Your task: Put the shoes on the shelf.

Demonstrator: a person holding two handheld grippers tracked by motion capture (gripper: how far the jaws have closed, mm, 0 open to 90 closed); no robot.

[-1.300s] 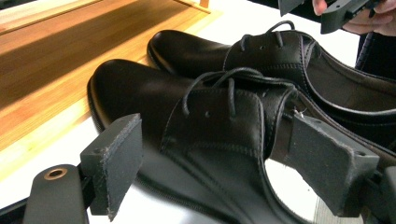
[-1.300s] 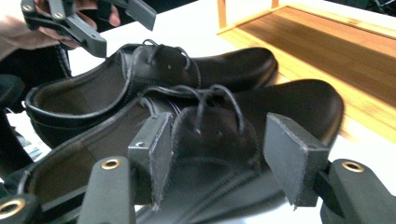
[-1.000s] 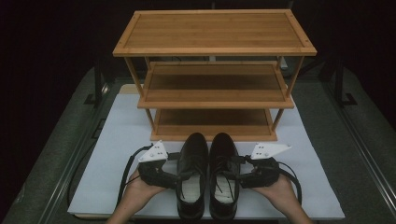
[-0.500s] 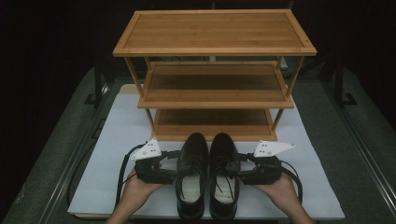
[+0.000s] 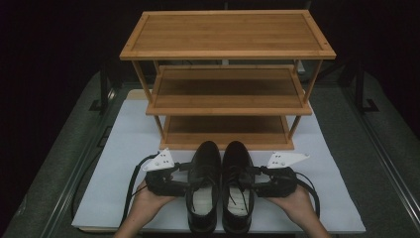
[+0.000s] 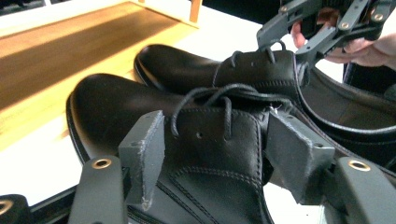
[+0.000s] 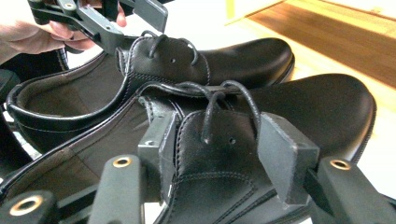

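Left tool point(image 5: 184, 182): held in the person's left hand point(image 5: 148, 201), jaws pointing sideways into the lace flap of the left black shoe point(image 5: 203, 191). In the left gripper view the flap sits between the two pads point(image 6: 142, 161); the near pad lies against the leather, the far pad looks just clear of it, so a firm pinch cannot be confirmed. Jaws have just been closing, with the flap between them.

Right tool point(image 5: 258, 182): held in the right hand point(image 5: 297, 203), mirrored, jaws pointing into the lace flap of the right black shoe point(image 5: 237, 191). In the right gripper view one pad point(image 7: 161, 149) touches the flap edge; the other stands off with a gap. Jaws have just been closing around the flap, not yet clamped.

Laces: black, threaded through eyelets and looped above the flap between each tool's pads.

Shoes: pair of black leather lace-ups, side by side and touching, toes toward the rack, heels toward the person, standing on the white mat point(image 5: 119, 163).

Mat: white sheet covering the middle of the desk point(image 5: 59, 163), which is dark grey.

Shoe rack point(image 5: 228, 79): bamboo, three tiers, standing on the mat just beyond the toes; the lowest tier is nearest the shoes.

Cables: black, one looping from each tool back over the mat toward the person.

Plates: a pale three-cornered plate on top of each tool.
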